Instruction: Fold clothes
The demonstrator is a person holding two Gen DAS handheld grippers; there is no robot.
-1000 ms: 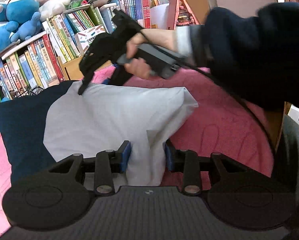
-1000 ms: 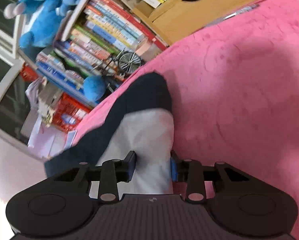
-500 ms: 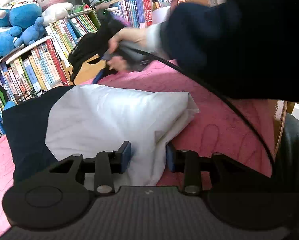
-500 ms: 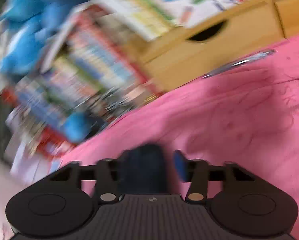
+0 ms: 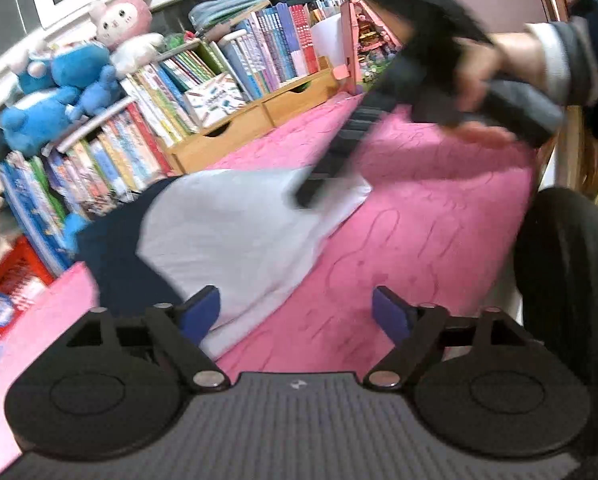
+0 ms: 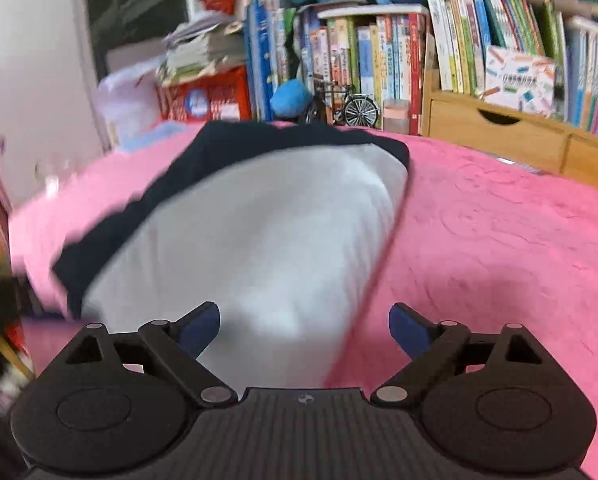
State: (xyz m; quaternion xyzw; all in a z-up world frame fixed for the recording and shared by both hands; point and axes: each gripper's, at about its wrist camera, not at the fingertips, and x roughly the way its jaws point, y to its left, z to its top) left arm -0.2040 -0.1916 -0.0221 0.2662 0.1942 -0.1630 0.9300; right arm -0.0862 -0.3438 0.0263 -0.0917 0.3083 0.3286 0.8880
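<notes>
A folded white and navy garment lies on the pink bed cover. My left gripper is open and empty, just above the garment's near edge. In the left wrist view the right gripper is blurred, held in a hand above the garment's far right corner. In the right wrist view the garment lies straight ahead, white part on top, navy at the far side. My right gripper is open and empty over its near end.
A wooden drawer box and rows of books stand along the bed's far side, with plush toys on top. A model bicycle stands by the books. A person's dark-clothed leg is at the right.
Both grippers were shut on the garment's edges; both have opened and let it go. The right gripper has swung back to the right and lifted away. The garment now lies flat.
</notes>
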